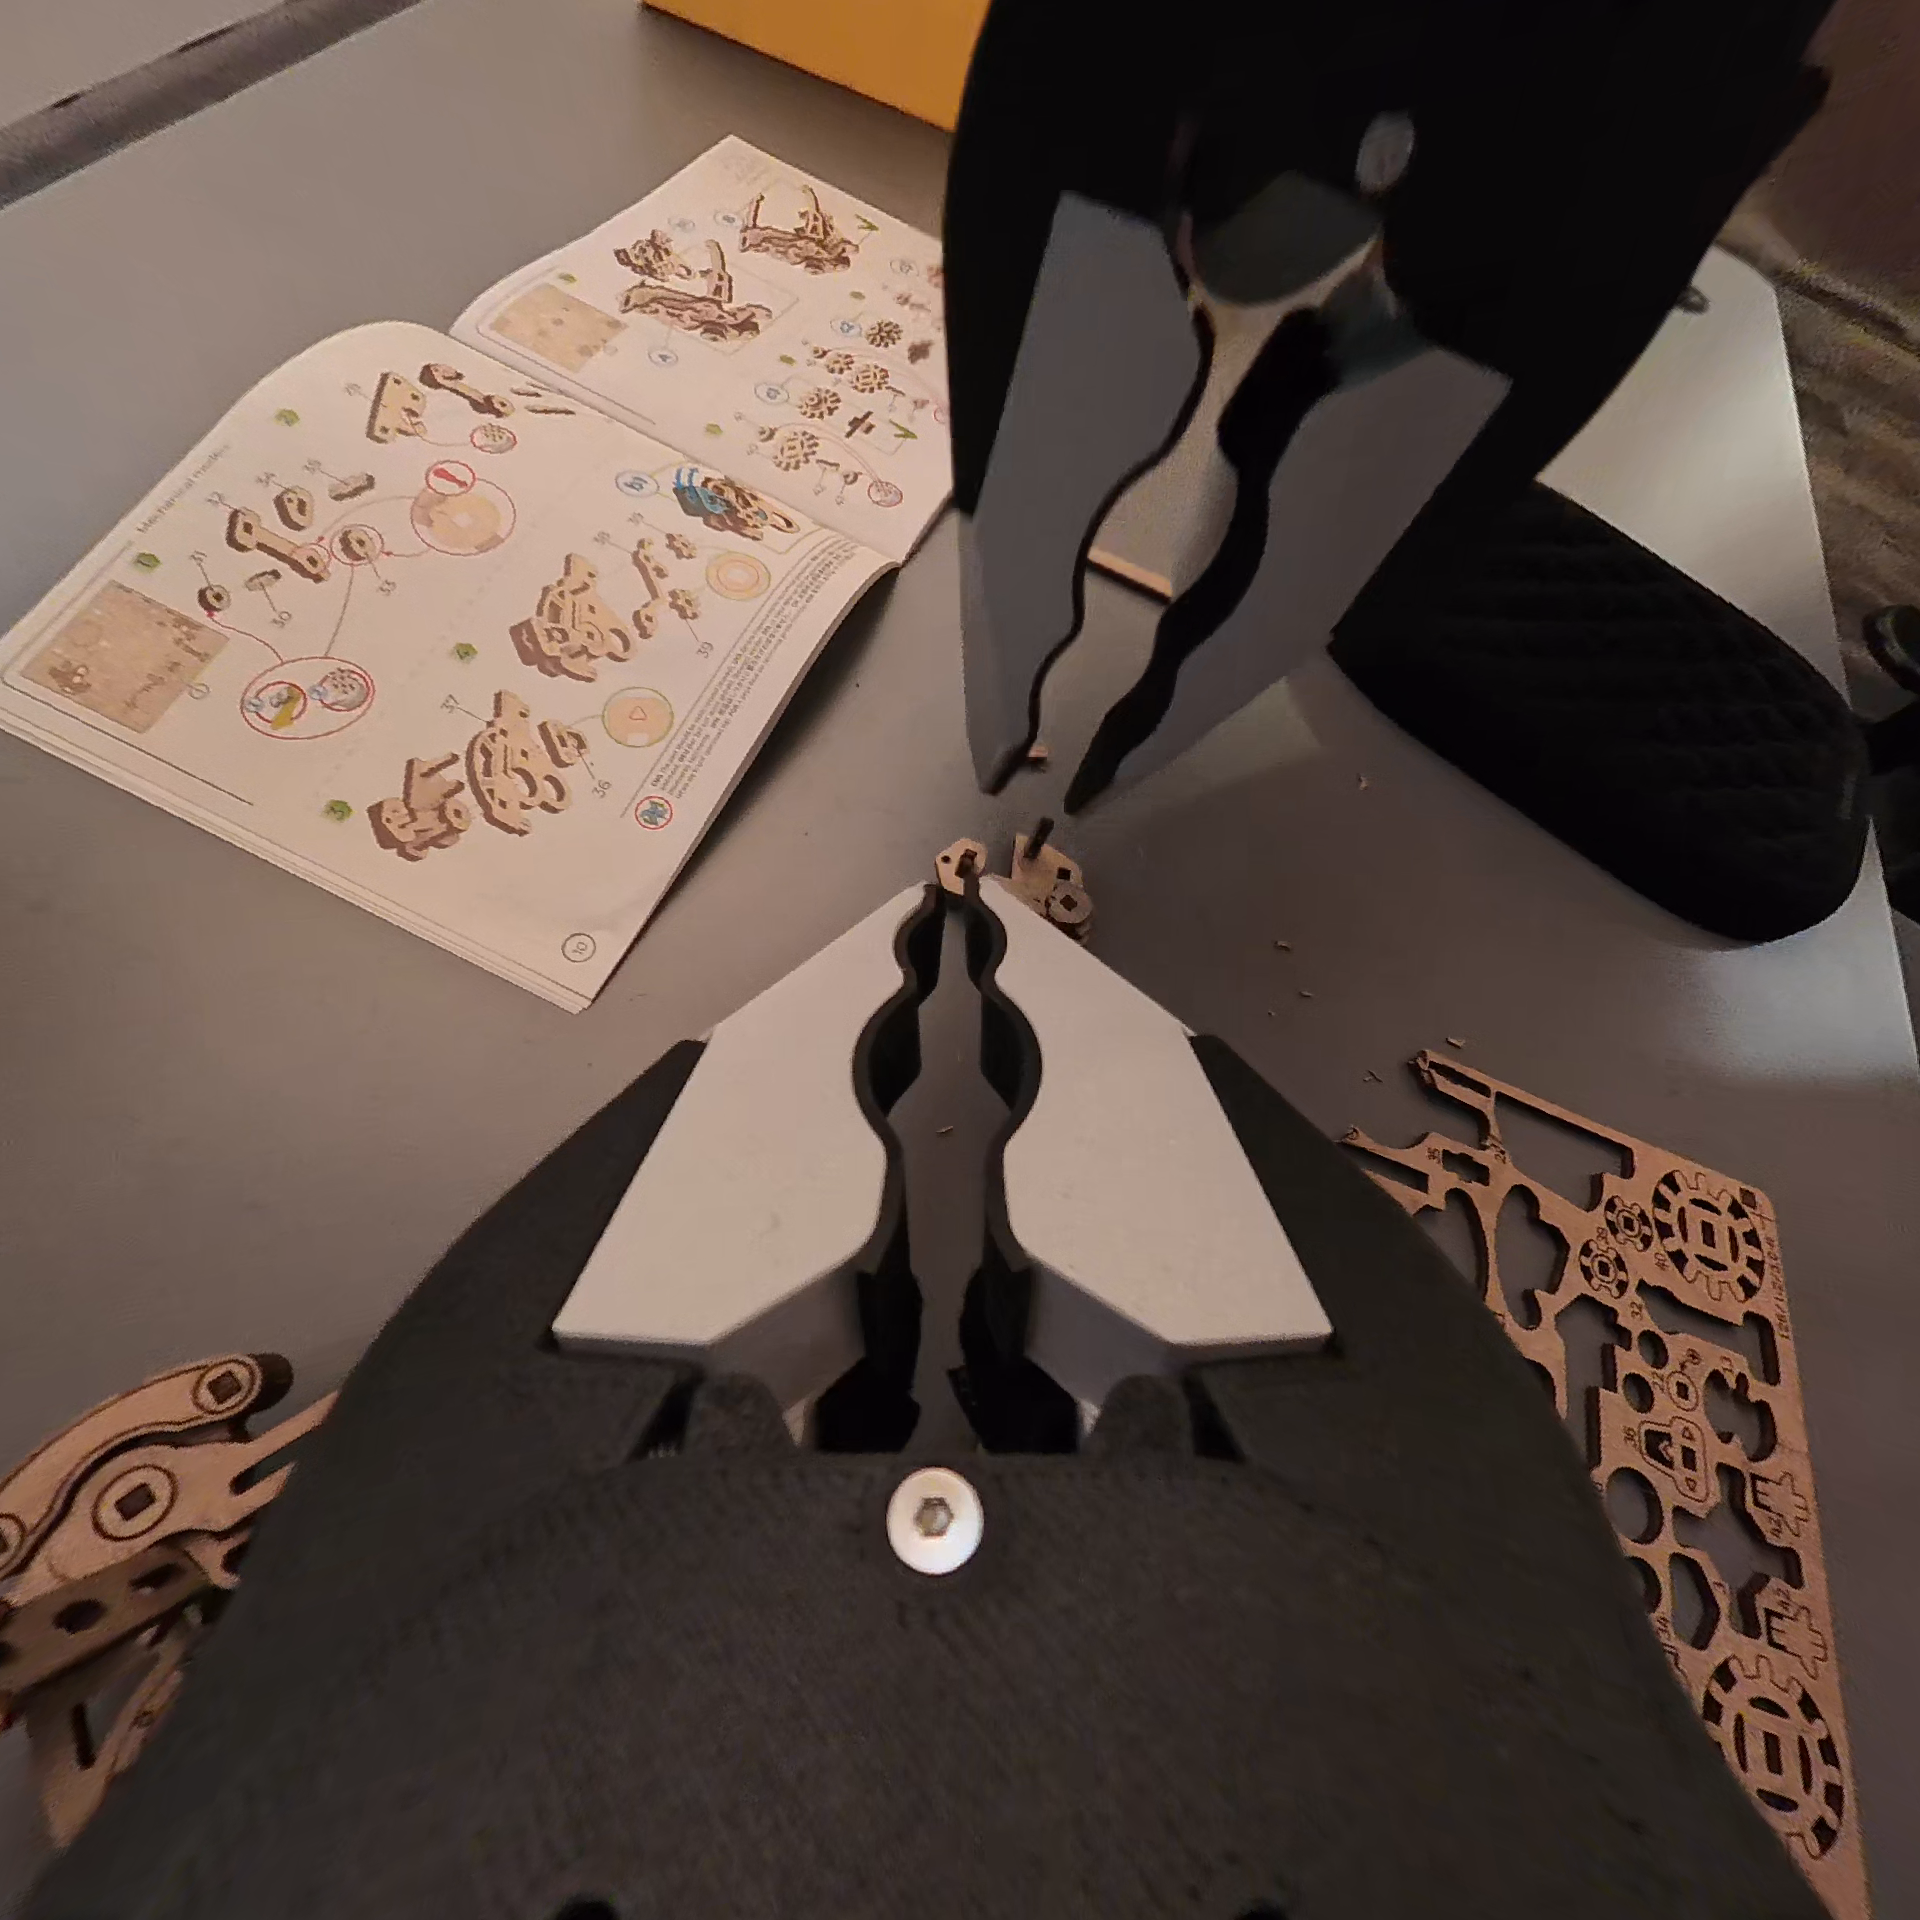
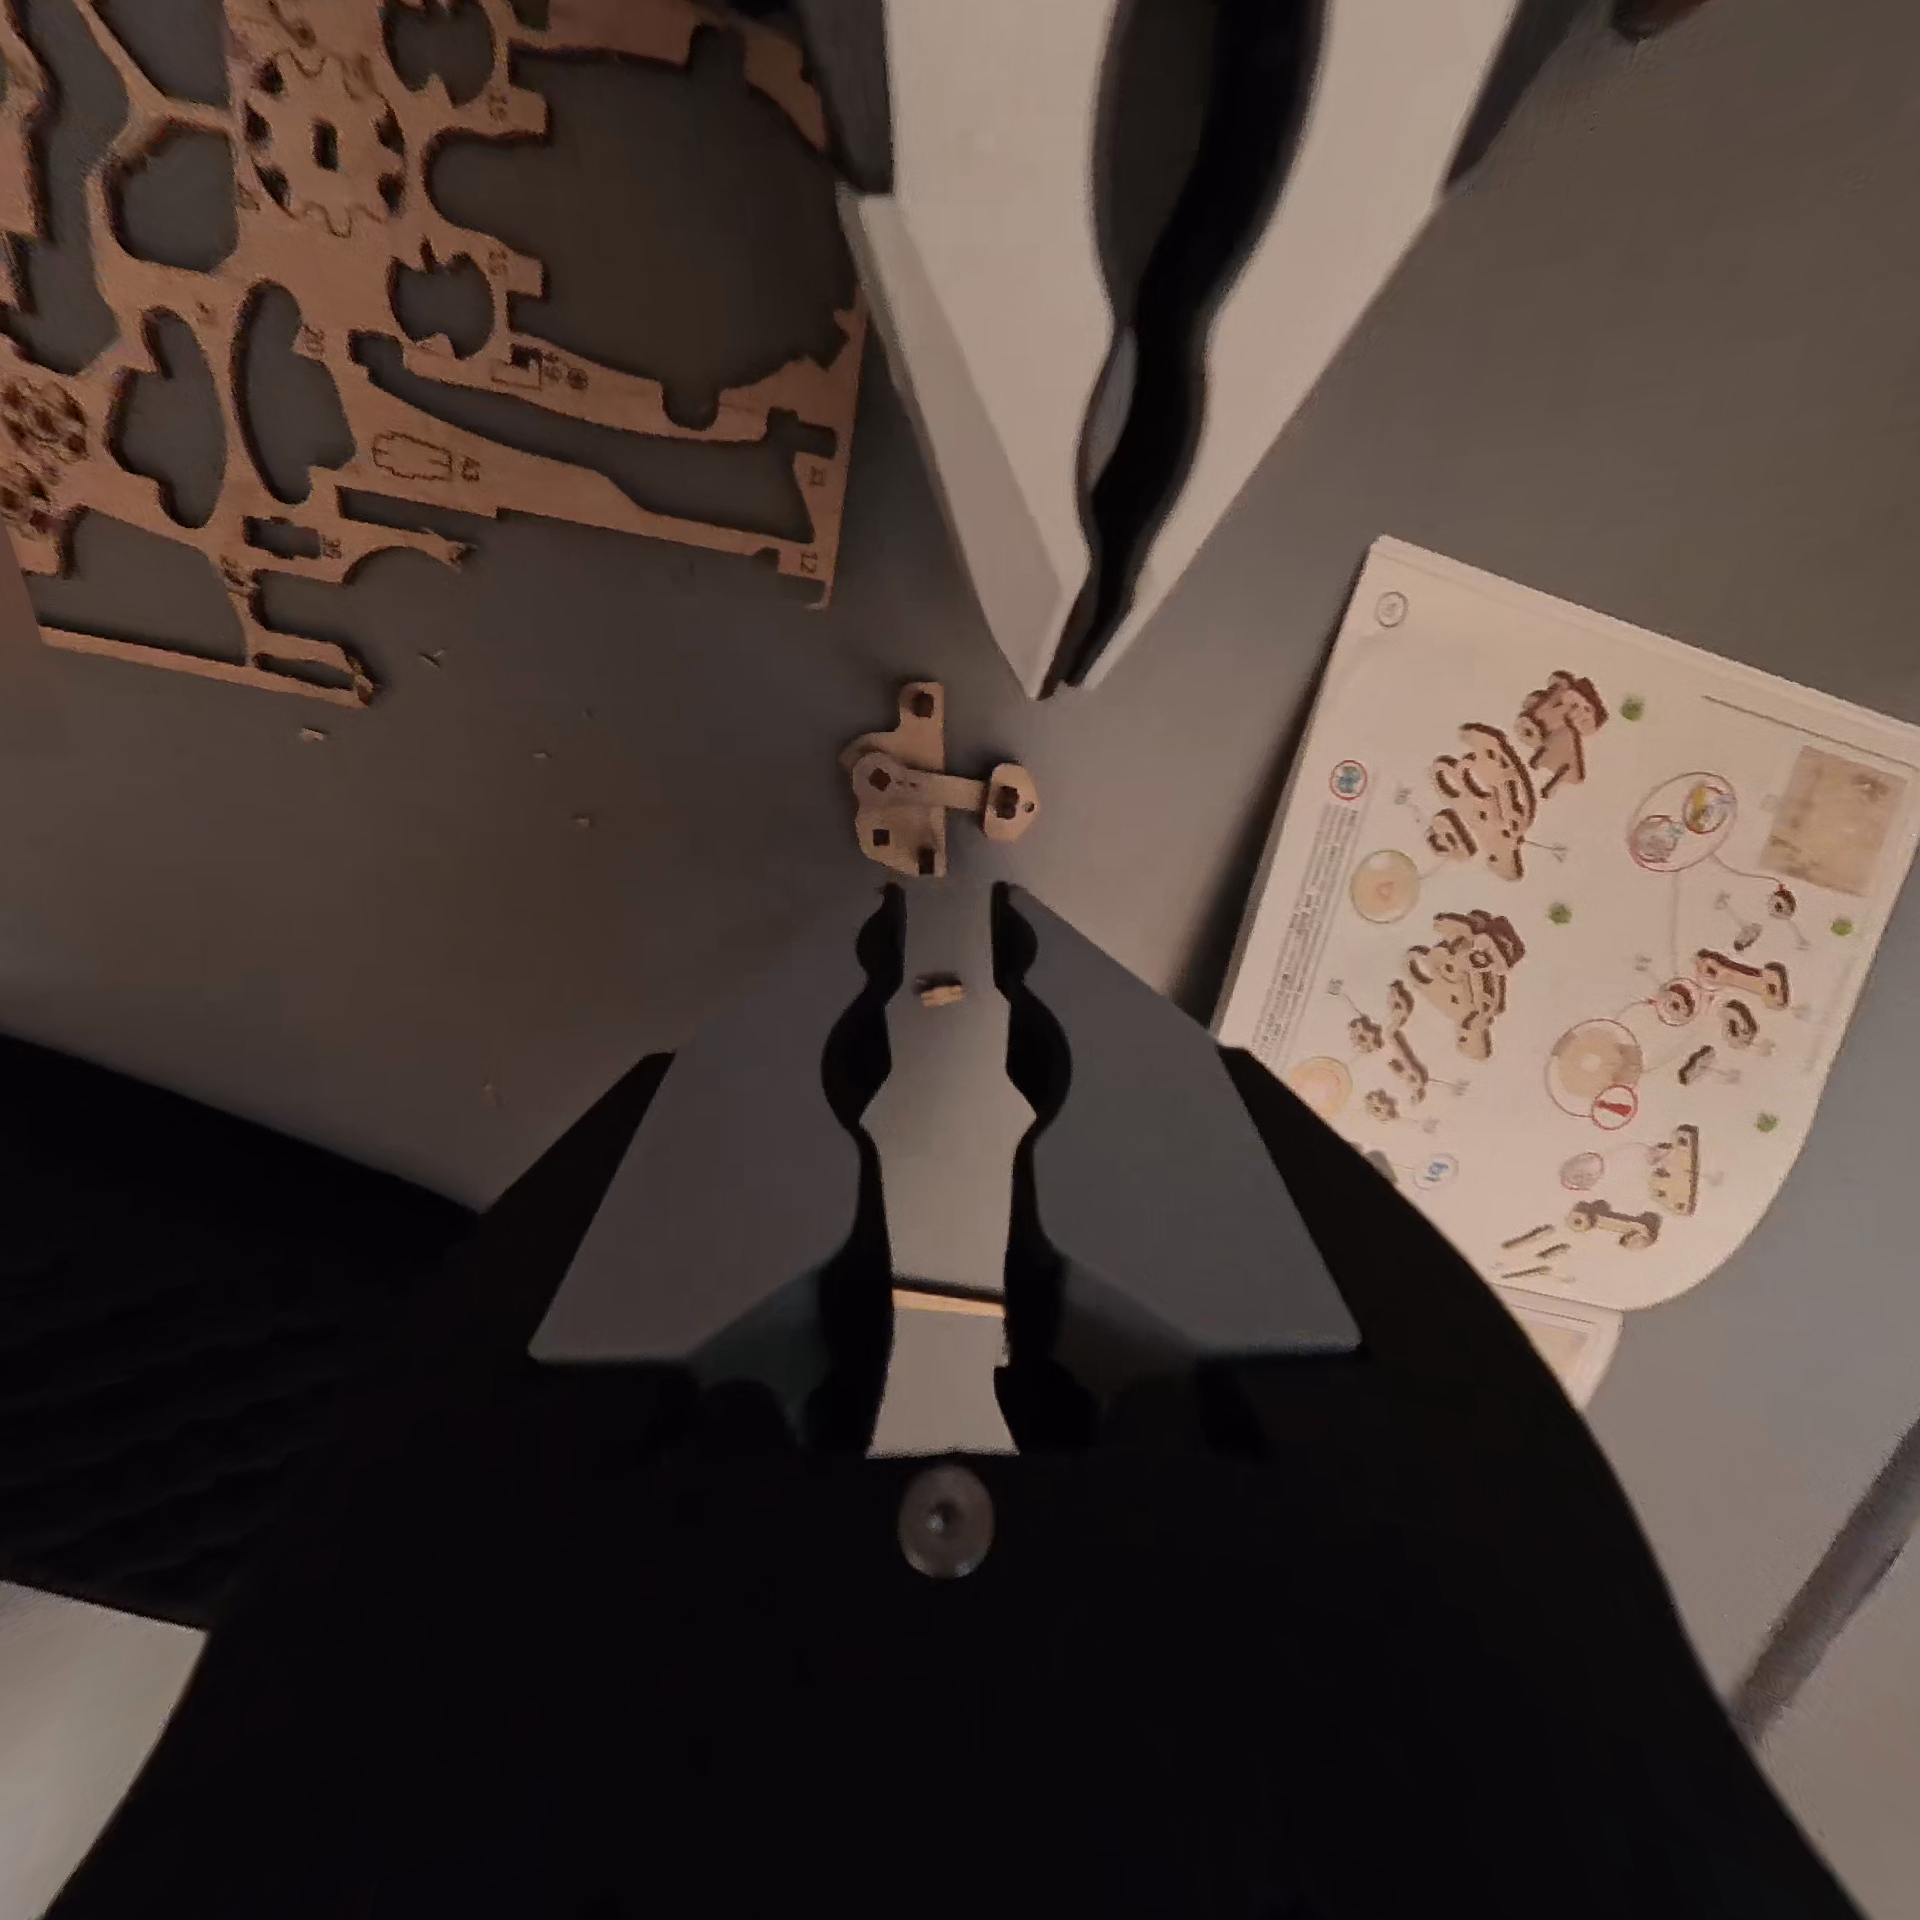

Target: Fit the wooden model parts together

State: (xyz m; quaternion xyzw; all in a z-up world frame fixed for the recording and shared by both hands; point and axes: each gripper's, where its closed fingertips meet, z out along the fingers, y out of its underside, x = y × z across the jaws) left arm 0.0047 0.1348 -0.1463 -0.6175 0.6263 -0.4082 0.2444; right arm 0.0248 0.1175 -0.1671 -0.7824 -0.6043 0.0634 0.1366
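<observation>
A small wooden sub-assembly (image 2: 902,805) lies flat on the grey table (image 1: 260,1091), a thin arm with a rounded end (image 2: 1013,805) sticking out of it. It also shows in the left wrist view (image 1: 1055,883). My left gripper (image 1: 961,888) is shut, its tips right at the arm's rounded end (image 1: 958,862); I cannot tell if they touch it. My right gripper (image 2: 940,896) is open and empty just short of the sub-assembly. A tiny wooden peg (image 2: 938,992) lies on the table between its fingers.
An open instruction booklet (image 1: 468,582) lies on the table. A laser-cut wooden sheet (image 1: 1662,1403) with punched-out holes lies beside my left gripper. A part-built wooden model (image 1: 104,1507) sits at the lower left. A black mesh cushion (image 1: 1610,727) and a yellow box (image 1: 831,52) stand farther off. The gap from one gripper's tips to the other's is roughly 4 centimeters.
</observation>
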